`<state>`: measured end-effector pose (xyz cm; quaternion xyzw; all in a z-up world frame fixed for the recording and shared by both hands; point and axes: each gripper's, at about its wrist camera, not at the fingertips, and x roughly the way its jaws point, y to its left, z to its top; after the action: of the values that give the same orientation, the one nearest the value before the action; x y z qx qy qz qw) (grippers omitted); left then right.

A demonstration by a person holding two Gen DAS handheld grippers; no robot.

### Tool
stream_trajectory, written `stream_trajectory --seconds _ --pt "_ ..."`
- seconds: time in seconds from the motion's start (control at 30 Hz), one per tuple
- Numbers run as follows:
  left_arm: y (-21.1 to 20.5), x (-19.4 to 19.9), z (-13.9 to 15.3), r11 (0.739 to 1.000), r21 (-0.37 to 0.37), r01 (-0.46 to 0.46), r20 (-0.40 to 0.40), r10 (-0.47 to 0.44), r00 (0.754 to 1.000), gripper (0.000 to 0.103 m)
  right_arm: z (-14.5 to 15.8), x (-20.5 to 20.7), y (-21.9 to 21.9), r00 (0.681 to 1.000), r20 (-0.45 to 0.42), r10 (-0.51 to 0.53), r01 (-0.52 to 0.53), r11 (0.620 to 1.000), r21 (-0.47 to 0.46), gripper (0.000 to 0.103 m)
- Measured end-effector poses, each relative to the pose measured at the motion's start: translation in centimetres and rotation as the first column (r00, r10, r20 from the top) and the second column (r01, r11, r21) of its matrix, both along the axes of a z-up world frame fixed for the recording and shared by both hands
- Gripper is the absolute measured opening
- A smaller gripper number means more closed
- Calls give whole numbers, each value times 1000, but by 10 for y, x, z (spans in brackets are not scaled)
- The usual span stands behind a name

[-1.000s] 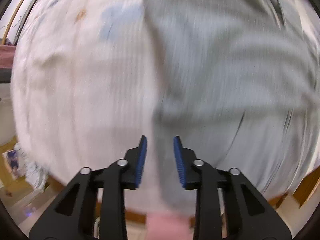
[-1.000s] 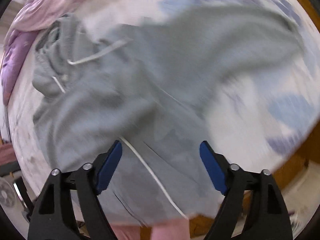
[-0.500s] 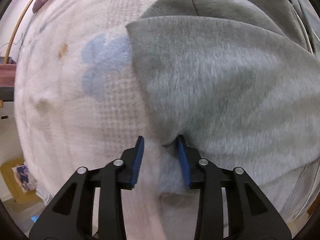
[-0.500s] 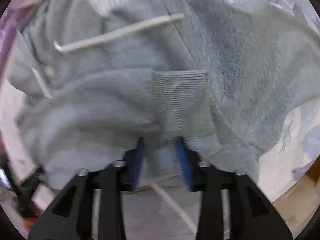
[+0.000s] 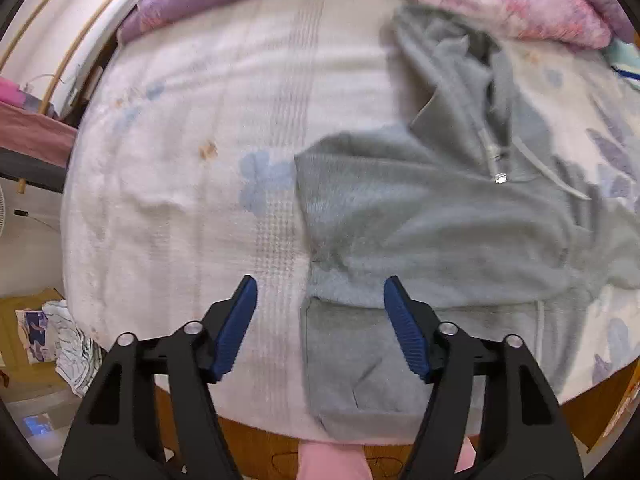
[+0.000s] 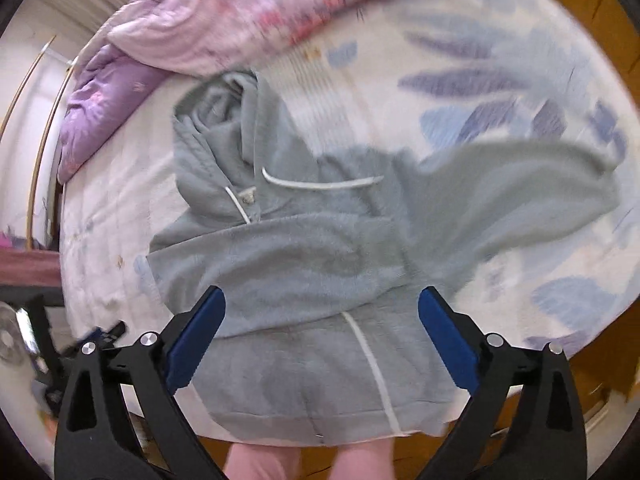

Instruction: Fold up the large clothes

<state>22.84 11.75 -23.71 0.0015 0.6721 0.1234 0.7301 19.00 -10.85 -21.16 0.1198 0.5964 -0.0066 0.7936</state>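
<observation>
Left wrist view: looks steeply down along the left gripper [image 5: 320,320] from above the near edge of the bed [image 5: 180,208], centred on the grey hoodie's [image 5: 440,232] left border. Right wrist view: looks steeply down along the right gripper [image 6: 320,328], centred over the hoodie's body and zip. Both views stand well above the cloth and share the hoodie, the bed and the pink-and-purple quilt [image 6: 240,12] at the far side.

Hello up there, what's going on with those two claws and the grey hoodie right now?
Left claw and right claw both opening, nothing held. Grey hoodie flat on the bed, one sleeve folded across, the other sleeve still spread. Nothing in the way.
</observation>
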Motion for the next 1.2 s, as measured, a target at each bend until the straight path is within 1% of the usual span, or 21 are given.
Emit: stream_trajectory --seconds 0.03,0.07,0.1,0.13,0.17,0.2,0.23,0.33,0.43,0.5,0.53,0.6,0.63,0.67,0.73,0.8,0.9,0.97,1.0,1.1,1.2 --pt "27 -30 7 1000 -11 -3 25 3 1000 69 14 -8 0 999 33 17 -16 1000 -12 94" --pt "37 -40 10 1000 -13 -2 37 3 999 71 22 -12 0 998 48 26 -25 999 -25 94" --pt "49 -41 15 1000 -16 -2 55 3 998 74 30 -17 -1 997 67 37 -34 999 -36 94" --pt "46 -47 27 1000 -19 -7 83 8 997 80 44 -25 -3 994 98 50 -46 998 -40 94" --pt "57 -63 35 1000 -25 -13 112 15 994 83 53 -32 -5 991 126 54 -49 998 -39 94" --pt "80 -73 36 1000 -29 -12 122 16 992 83 61 -38 -8 987 153 45 -40 998 -38 94" --pt "77 -79 48 999 -41 -4 135 10 991 83 71 -47 -13 982 186 23 -18 999 -29 94" --pt "77 -100 65 998 -50 28 175 -18 984 84 88 -70 -26 969 243 -39 40 999 2 94" --pt "64 -115 76 995 -73 70 221 -53 974 86 88 -84 -36 981 186 -63 60 998 23 94" --pt "54 -121 76 989 -98 115 256 -86 963 87 92 -100 -44 974 200 -105 108 994 -2 94" --pt "48 -123 74 985 -96 141 266 -111 958 90 96 -111 -49 969 208 -135 144 989 -27 94" --pt "36 -127 71 981 -84 178 266 -150 952 90 103 -128 -56 959 229 -169 184 982 -44 94" --pt "28 -129 71 974 -93 206 273 -174 946 90 104 -136 -60 955 231 -184 203 977 -65 94" --pt "23 -130 70 968 -106 228 278 -192 941 90 104 -142 -63 956 217 -195 219 971 -92 94" --pt "12 -130 68 958 -118 261 277 -221 935 90 105 -153 -69 956 198 -217 242 963 -115 94" --pt "11 -136 66 951 -128 282 290 -236 928 90 106 -162 -75 949 203 -241 266 958 -106 94" --pt "3 -145 70 941 -143 307 331 -247 911 90 105 -172 -87 936 203 -288 308 948 -75 94" --pt "-3 -147 72 936 -148 318 343 -253 905 90 104 -177 -96 927 211 -309 330 941 -73 94" --pt "0 -153 71 934 -149 324 347 -258 902 90 103 -178 -100 925 212 -315 337 938 -79 94" --pt "-12 -156 71 928 -123 353 351 -292 890 90 101 -180 -117 921 213 -327 353 930 -100 94" --pt "-34 -151 74 928 -92 360 379 -301 875 90 95 -175 -142 921 203 -331 356 929 -100 94"
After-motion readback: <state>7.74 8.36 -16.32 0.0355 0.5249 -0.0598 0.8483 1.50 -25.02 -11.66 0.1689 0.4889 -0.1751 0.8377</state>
